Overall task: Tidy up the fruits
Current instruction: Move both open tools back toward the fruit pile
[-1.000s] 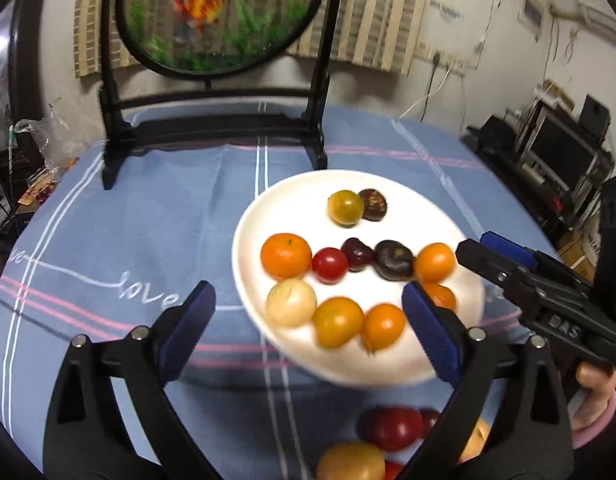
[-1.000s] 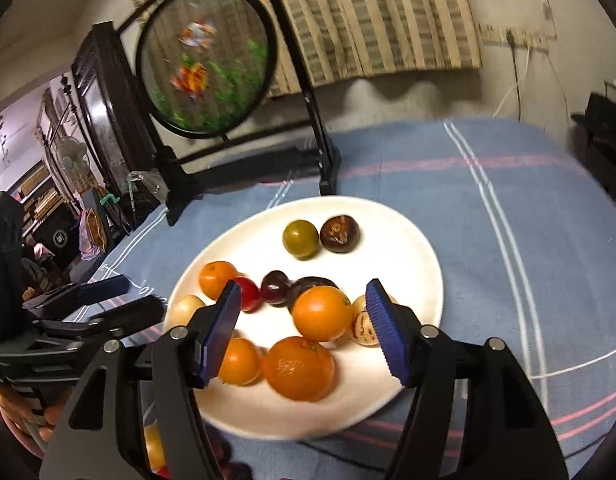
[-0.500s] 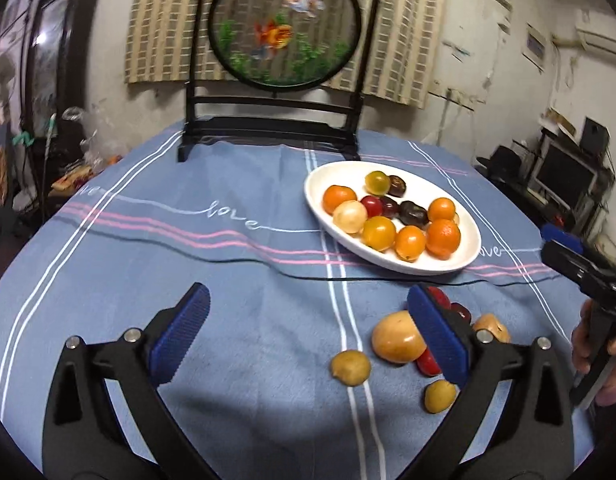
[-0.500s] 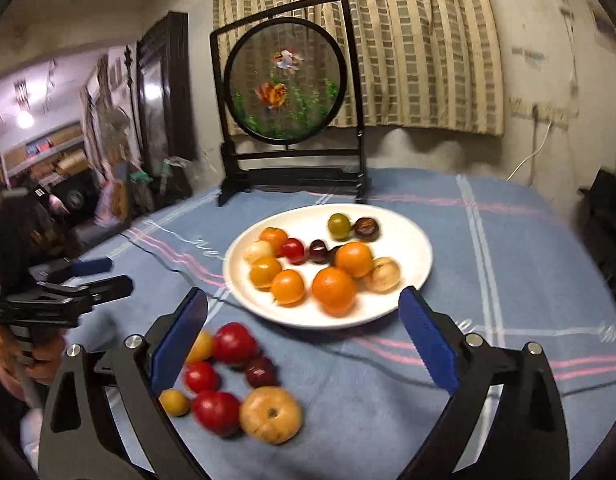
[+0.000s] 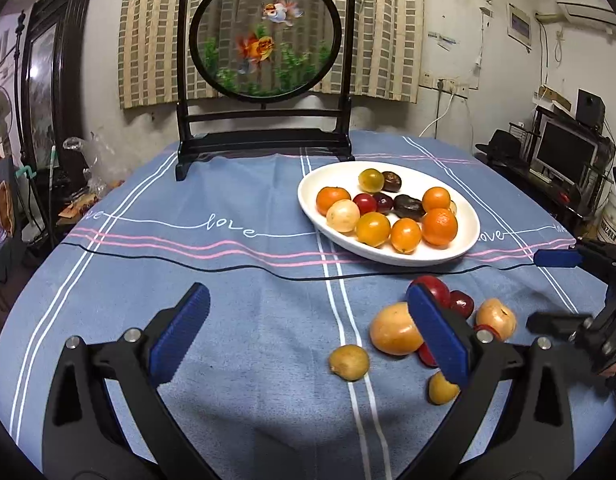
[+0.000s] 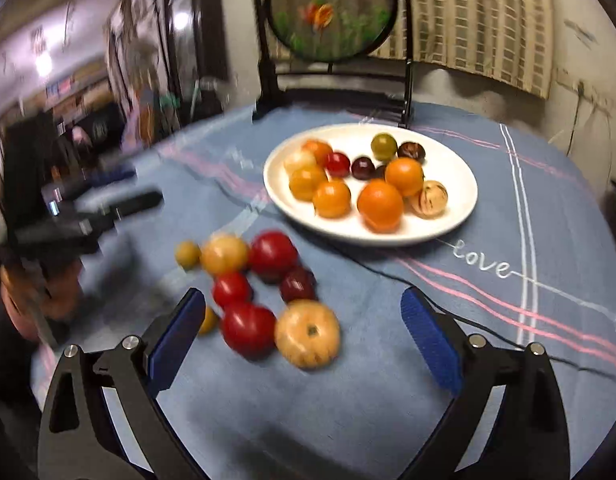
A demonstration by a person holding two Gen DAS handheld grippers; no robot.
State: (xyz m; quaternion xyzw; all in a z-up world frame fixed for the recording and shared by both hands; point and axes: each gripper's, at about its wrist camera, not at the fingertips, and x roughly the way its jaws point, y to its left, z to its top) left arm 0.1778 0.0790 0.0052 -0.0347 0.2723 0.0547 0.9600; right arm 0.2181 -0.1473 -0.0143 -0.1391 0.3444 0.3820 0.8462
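1. Blue-padded left tongs are held spread and empty above the cloth-covered counter; sorted fruits are seen on the white plate, while loose fruits lie nearer, beside the right pad.
2. Blurred though the right wrist view is, the right tongs are shown spread, empty, aimed at the pale ribbed tomato, judged the likeliest next pick.

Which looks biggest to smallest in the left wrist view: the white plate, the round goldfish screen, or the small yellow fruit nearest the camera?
1. Round goldfish screen
2. White plate, though it lies nearer the camera, so true sizes are unsure
3. Small yellow fruit
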